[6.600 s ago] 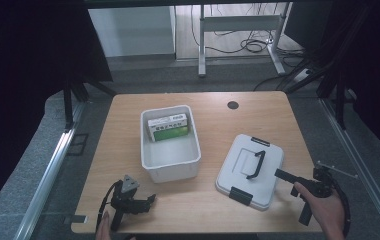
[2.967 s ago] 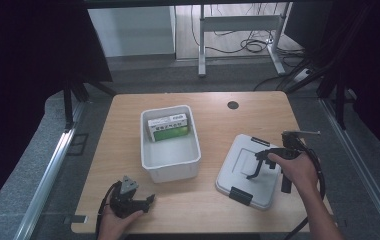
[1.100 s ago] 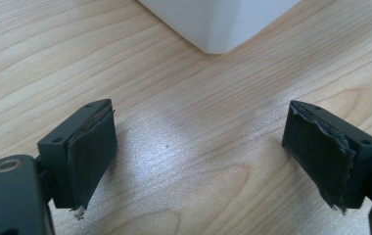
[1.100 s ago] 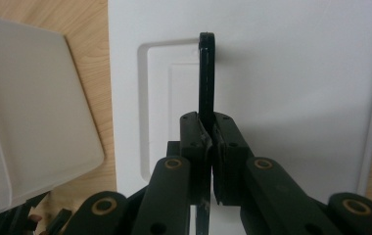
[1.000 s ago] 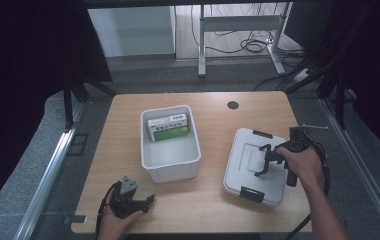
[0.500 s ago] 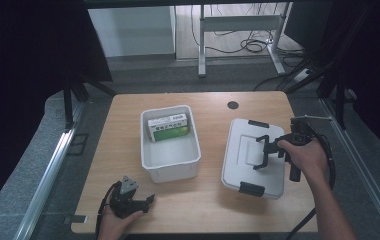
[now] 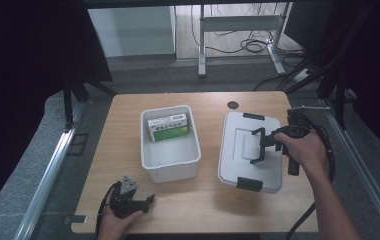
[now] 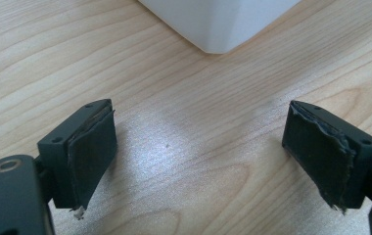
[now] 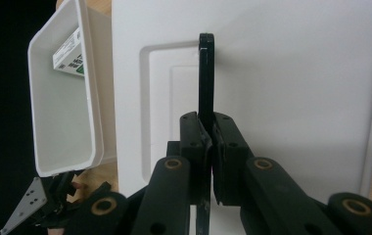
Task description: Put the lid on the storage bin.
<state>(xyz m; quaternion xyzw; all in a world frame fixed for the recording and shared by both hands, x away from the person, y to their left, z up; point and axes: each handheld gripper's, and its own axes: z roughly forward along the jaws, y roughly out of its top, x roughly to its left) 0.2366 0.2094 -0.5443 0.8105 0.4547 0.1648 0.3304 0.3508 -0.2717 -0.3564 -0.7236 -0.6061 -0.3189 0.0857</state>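
Holding: your right claw [image 7: 262, 146] pinches the black handle [image 9: 206, 73] of the white lid [image 7: 248, 150]; in the right gripper view the two jaws stand pressed against the handle's thin bar from either side.
Lid, place: right of centre in the high view, over the tabletop [image 7: 213, 205], just beside the white bin [image 7: 170, 145] but apart from it; whether its near edge touches the wood cannot be told.
Lid, fittings: a black latch [image 7: 248, 184] on its near short edge and another on its far short edge; a raised rectangular panel under the handle.
Right hand [image 7: 305, 150]: you grip the claw's body at the right of the high view, the forearm coming in from the lower right, the cable looping below the wrist.
Left claw [image 7: 145, 201]: spread wide, nothing between the jaws; in the left gripper view its worn pads [image 8: 93, 152] frame bare wood, and a corner of the white bin [image 8: 218, 24] shows at the top of that frame.
Left claw, place: lower left of the high view, near the tabletop's front edge, in front of the bin's near left corner and apart from it.
Bin: open-topped, centre left of the high view, long side running away from you.
Bin, contents: a green and white box [image 7: 168, 127] lying against the far wall.
Tabletop, other: a small dark round spot [image 7: 233, 105] near the far edge, beyond the lid.
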